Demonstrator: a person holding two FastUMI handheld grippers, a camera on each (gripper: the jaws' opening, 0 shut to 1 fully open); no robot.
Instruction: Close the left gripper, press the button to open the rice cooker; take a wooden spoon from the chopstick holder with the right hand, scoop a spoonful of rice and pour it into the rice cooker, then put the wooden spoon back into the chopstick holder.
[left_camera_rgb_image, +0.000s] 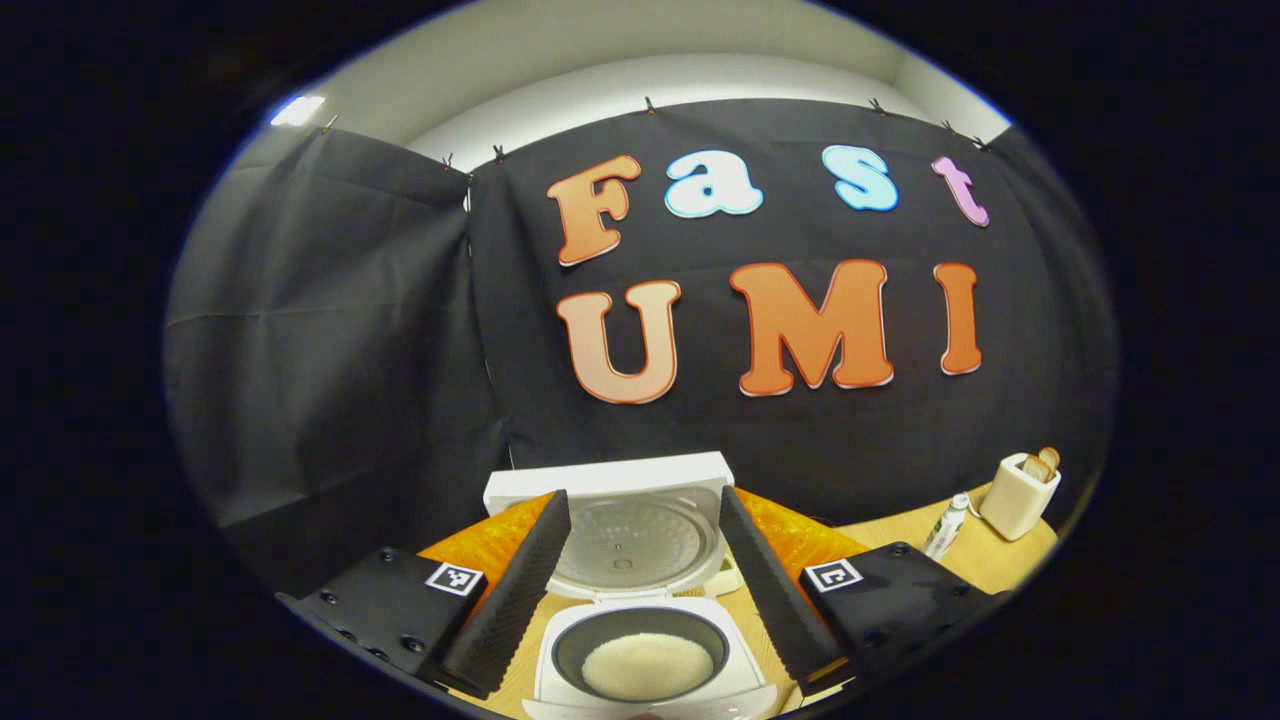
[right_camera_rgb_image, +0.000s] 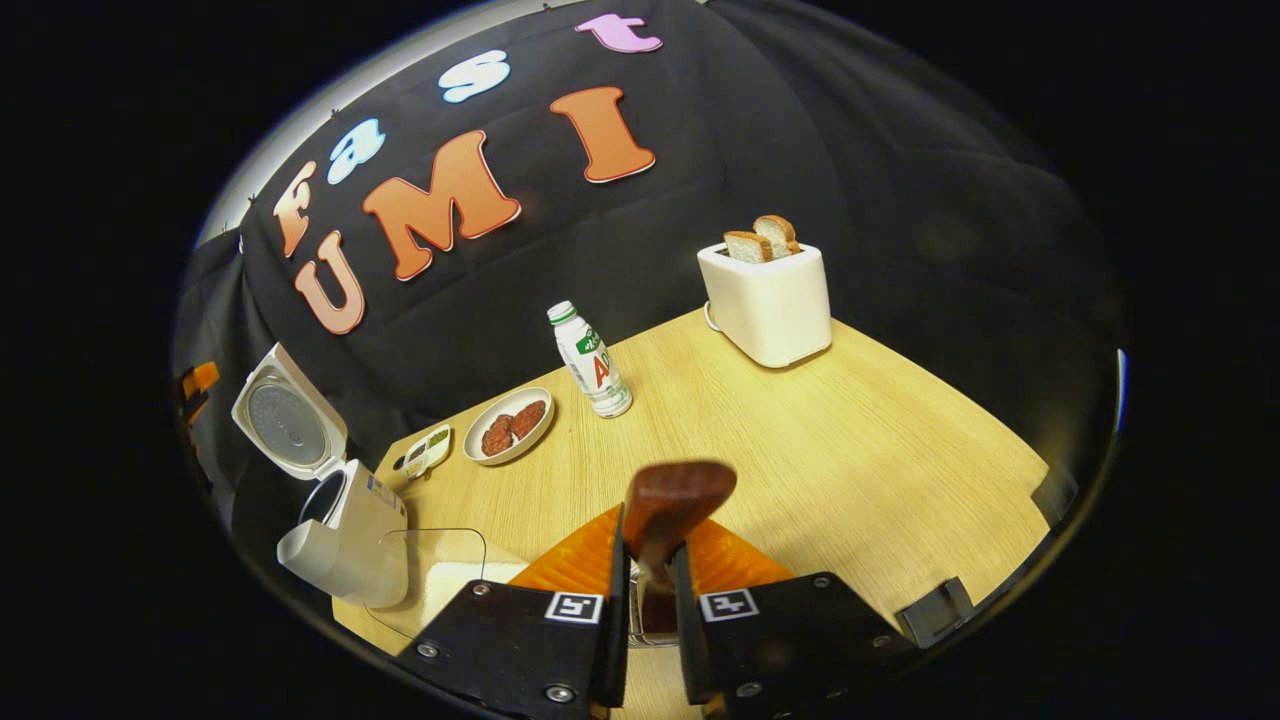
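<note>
The white rice cooker (left_camera_rgb_image: 560, 640) stands open right below my left gripper (left_camera_rgb_image: 645, 497), its lid (left_camera_rgb_image: 620, 535) tipped up and back. White rice (left_camera_rgb_image: 648, 665) lies in the dark inner pot. The left fingers (left_camera_rgb_image: 520, 590) are spread wide with nothing between them. In the right gripper view my right gripper (right_camera_rgb_image: 650, 560) is shut on the brown wooden spoon (right_camera_rgb_image: 678, 498), whose broad end sticks out past the fingertips over the table. The open rice cooker (right_camera_rgb_image: 345, 540) sits far to the left there. Whatever lies under the right fingers is hidden.
A clear box of white rice (right_camera_rgb_image: 440, 575) stands beside the cooker. Farther back on the wooden table (right_camera_rgb_image: 880, 450) are a small dish (right_camera_rgb_image: 430, 450), a plate with meat patties (right_camera_rgb_image: 510, 425), a bottle (right_camera_rgb_image: 590, 360) and a toaster with bread (right_camera_rgb_image: 770, 300). The black cloth wall is behind.
</note>
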